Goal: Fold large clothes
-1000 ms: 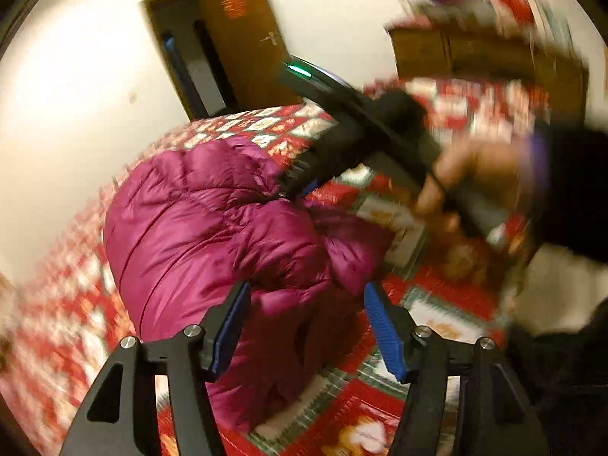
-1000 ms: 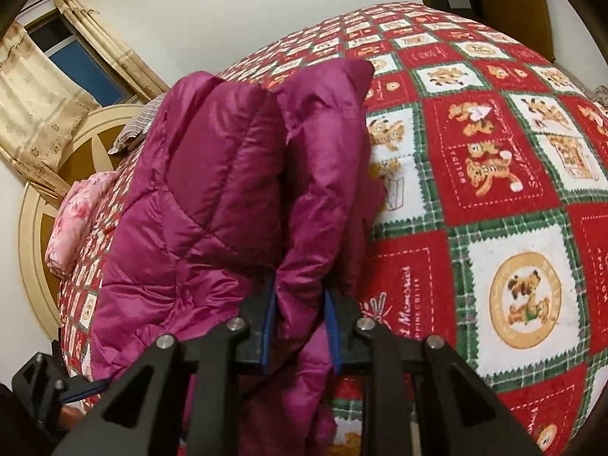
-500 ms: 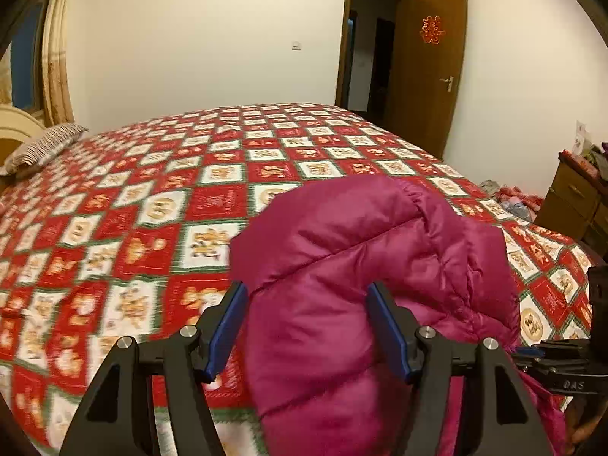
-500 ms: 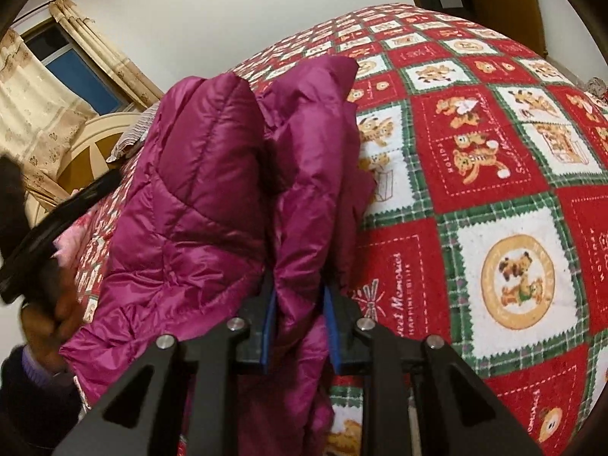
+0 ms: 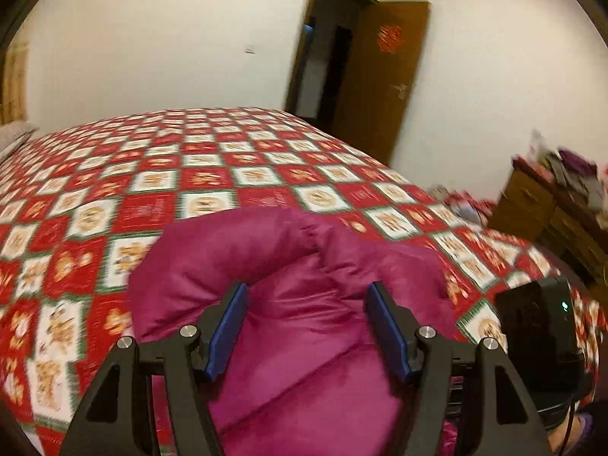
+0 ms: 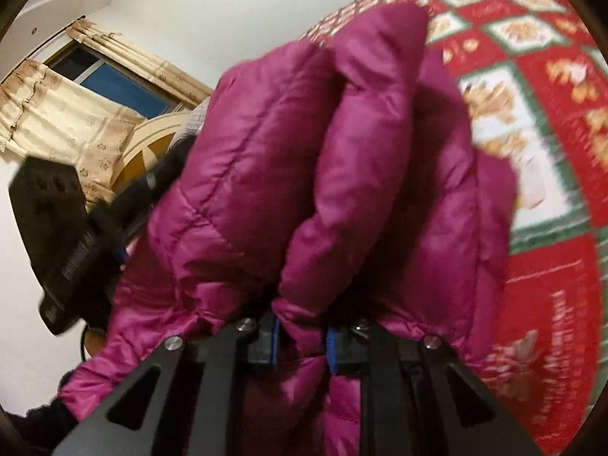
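A magenta puffer jacket (image 5: 304, 304) lies bunched on the bed. In the left wrist view my left gripper (image 5: 307, 326) is open, its blue pads on either side of a thick fold of the jacket. In the right wrist view my right gripper (image 6: 302, 336) is shut on a fold of the jacket (image 6: 342, 159) and holds it raised, so the fabric fills most of the view. The left gripper's black body (image 6: 64, 243) shows at the left of that view. The right gripper's body (image 5: 539, 334) shows at the lower right of the left wrist view.
The bed has a red, white and green checked cover (image 5: 152, 197). An open brown door (image 5: 376, 76) stands beyond the bed. A wooden dresser (image 5: 551, 205) with clutter is at the right. A curtained window (image 6: 76, 106) and a round headboard (image 6: 152, 140) are at the left.
The left gripper swung from facing the right hand round to the jacket and now has a fold between its open pads. The right gripper lifted its held fold closer to the camera.
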### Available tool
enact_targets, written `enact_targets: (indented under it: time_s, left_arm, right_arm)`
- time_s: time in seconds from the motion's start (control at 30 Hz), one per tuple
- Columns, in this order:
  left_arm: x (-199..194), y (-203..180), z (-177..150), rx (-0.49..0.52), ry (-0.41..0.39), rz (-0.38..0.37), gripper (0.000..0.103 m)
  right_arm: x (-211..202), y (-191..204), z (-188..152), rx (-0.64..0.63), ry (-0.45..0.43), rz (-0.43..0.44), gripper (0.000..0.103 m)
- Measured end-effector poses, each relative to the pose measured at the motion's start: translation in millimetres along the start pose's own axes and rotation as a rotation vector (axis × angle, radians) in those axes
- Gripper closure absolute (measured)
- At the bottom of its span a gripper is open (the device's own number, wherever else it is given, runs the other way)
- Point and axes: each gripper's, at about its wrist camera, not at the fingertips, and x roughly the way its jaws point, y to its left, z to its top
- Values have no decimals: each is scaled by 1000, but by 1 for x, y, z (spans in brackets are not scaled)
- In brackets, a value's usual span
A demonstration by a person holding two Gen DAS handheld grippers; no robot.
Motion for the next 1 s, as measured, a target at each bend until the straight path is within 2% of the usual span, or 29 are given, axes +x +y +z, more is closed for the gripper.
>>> enact_targets:
  time_s: [0.07, 0.17, 0.4, 0.5, 0.57, 0.63, 0.8, 0.87, 0.9, 1.0]
  left_arm:
    - [15, -25, -5, 92, 39, 20, 37]
    - [35, -54, -17, 230, 82, 94, 37]
    - [58, -63, -27, 278, 153, 168, 37]
    - [60, -63, -28, 281, 163, 179, 37]
    - [61, -63, -29, 285, 167, 186, 37]
    - [62, -65, -30, 292, 171, 197, 37]
    - [65, -67, -31, 307, 186, 219, 36]
    - [67, -68, -31, 311, 191, 224, 36]
    - [67, -69, -31, 314, 193, 228, 36]
    - [68, -71, -31, 325, 198, 242, 36]
  right_arm:
    - [-2, -10, 1, 26, 14, 27, 88]
    - [-11, -24, 1, 48, 11, 43, 90]
    - [-53, -43, -13, 113, -46, 21, 88]
    - [-74, -33, -16, 70, -59, -83, 82]
    - [-89, -20, -17, 8, -77, -169, 70]
    - [-101, -5, -15, -36, -95, -229, 66]
    - [-111, 38, -31, -151, -96, -233, 66]
    - [-105, 51, -43, -171, -91, -209, 66]
    - [-103, 48, -52, -173, -76, -202, 66]
    - [-84, 38, -60, -178, -26, -258, 66]
